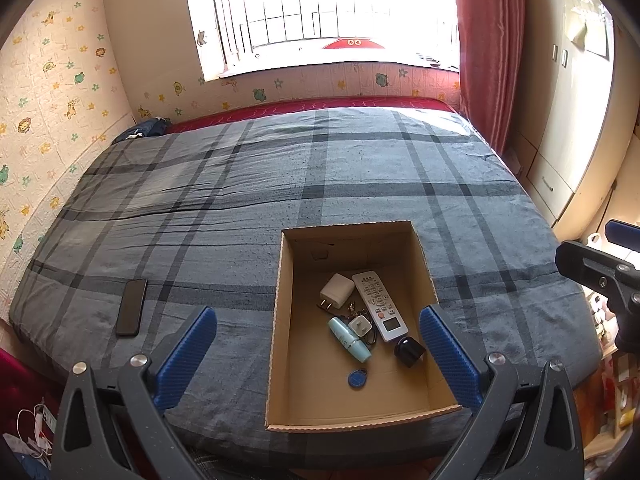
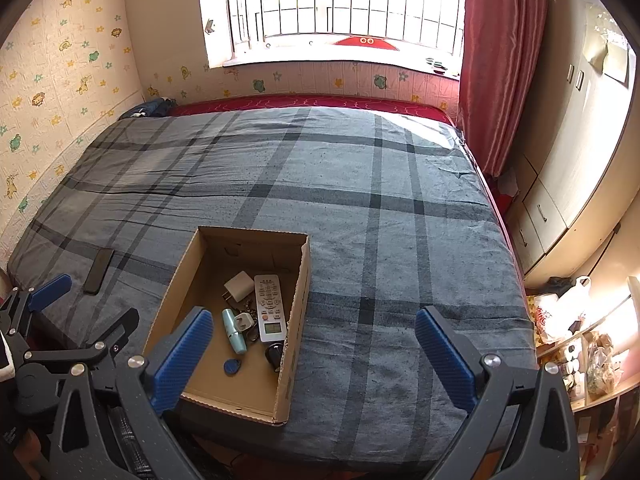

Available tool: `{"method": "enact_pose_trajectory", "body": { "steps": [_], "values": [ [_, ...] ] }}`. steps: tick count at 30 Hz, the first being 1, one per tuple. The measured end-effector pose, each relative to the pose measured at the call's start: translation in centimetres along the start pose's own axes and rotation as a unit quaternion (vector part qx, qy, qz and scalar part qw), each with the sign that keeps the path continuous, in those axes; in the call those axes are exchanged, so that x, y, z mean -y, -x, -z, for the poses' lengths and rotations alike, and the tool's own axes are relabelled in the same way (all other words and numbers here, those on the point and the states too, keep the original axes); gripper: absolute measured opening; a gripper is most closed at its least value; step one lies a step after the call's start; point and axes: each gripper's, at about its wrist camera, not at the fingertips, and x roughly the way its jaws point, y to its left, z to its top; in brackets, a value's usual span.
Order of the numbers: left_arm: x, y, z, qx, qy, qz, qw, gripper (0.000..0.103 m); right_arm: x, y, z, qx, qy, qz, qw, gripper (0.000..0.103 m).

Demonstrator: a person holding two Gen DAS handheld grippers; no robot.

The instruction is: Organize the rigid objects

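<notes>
Left gripper (image 1: 318, 354): nearest the camera, spread wide with nothing between its blue pads, hovering above the near end of the cardboard box (image 1: 276, 336).
Right gripper (image 2: 314, 354): likewise released and empty, hanging over the near right side of the box, above bare bedspread (image 2: 400, 240).
Box: open-topped, sitting on the bedspread near the bed's front edge; its near wall almost reaches that edge.
Box contents, near end: a blue key fob (image 1: 357, 378) lies closest to the near wall, with a black cube-shaped item (image 1: 409, 350) just right of it by the right wall.
Box contents, middle: a pale teal tube (image 1: 349, 338), a small white plug (image 1: 361, 327) and what looks like a bunch of keys, too tangled to tell apart, touching one another.
Box contents, far part: a white remote (image 1: 380, 306) lies lengthwise, with a larger white charger (image 1: 337, 289) beside it on the left; the far end of the box is bare.
Phone (image 1: 131, 307): the one rigid item outside the box, flat on the bedspread well to the box's left, near the bed's left edge.
Progress: likely almost done, with the phone the last to collect.
Risk, grasp: the phone lies thin and flat on soft fabric, so pads may pinch the cloth or slide off its smooth edges.
Risk, fall: a nudge could push it off the left edge.
Risk, drop-in: releasing it high could knock the remote or crack the screen.
</notes>
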Motion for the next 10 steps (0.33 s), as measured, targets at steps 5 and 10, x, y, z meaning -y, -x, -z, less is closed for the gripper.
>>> {"method": "enact_pose_trajectory", "body": {
  "steps": [5,10],
  "values": [
    [-0.2,-0.3,0.0,-0.001,0.002,0.003,1.0,0.103,0.01,-0.31,-0.08,-0.002,0.0,-0.001,1.0,0.103],
    [0.02,-0.46,-0.07,0.005,-0.005,0.005,1.0,0.103,0.06,-0.86,-0.21,-0.004,-0.001,-0.002,1.0,0.103]
  ]
}}
